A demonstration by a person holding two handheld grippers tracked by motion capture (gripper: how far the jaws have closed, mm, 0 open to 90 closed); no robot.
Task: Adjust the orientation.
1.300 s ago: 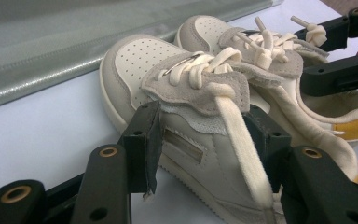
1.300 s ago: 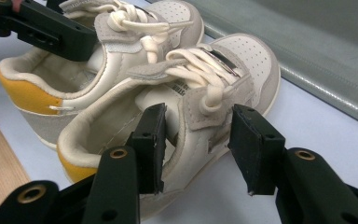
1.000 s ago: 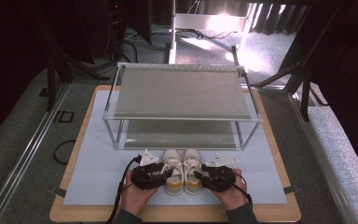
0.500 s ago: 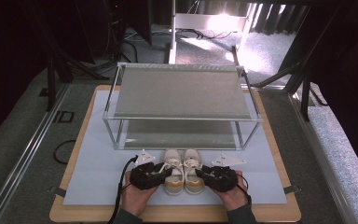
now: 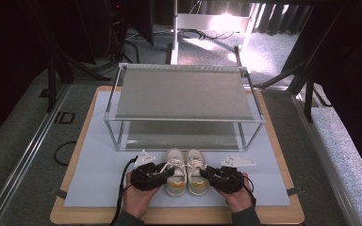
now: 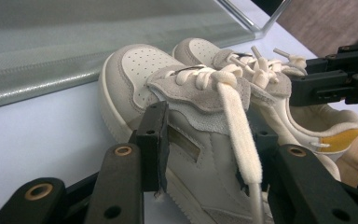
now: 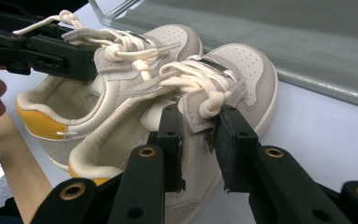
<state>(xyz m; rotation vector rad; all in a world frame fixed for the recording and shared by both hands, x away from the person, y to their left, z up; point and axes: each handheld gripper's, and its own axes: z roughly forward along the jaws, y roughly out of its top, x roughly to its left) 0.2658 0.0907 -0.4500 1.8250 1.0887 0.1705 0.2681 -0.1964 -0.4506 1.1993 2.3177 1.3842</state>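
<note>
Two small cream sneakers with yellow heels stand side by side on the pale blue mat [image 5: 99,174], toes toward the rack. My left gripper [image 5: 168,172] reaches in from the left. Its jaws have just been closing and now press on the upper of the left shoe [image 6: 191,154], one pad on the outer side and one behind the hanging lace. My right gripper [image 7: 200,133] is shut on the laced flap of the right shoe [image 7: 242,79]. From above, the left shoe [image 5: 175,170] and the right shoe [image 5: 197,170] sit between my two hands, with the right gripper [image 5: 207,173] at the right shoe's side.
A metal rack [image 5: 184,94] with two grey shelves stands just beyond the shoes. The mat lies on a wooden board [image 5: 292,216], whose front edge runs under my hands. Bare mat lies to the left and right of the shoes. Stands and cables surround the table.
Both hands have stayed beside the shoes. The right gripper's jaws have drawn together on the right shoe. The shoes have not shifted.
</note>
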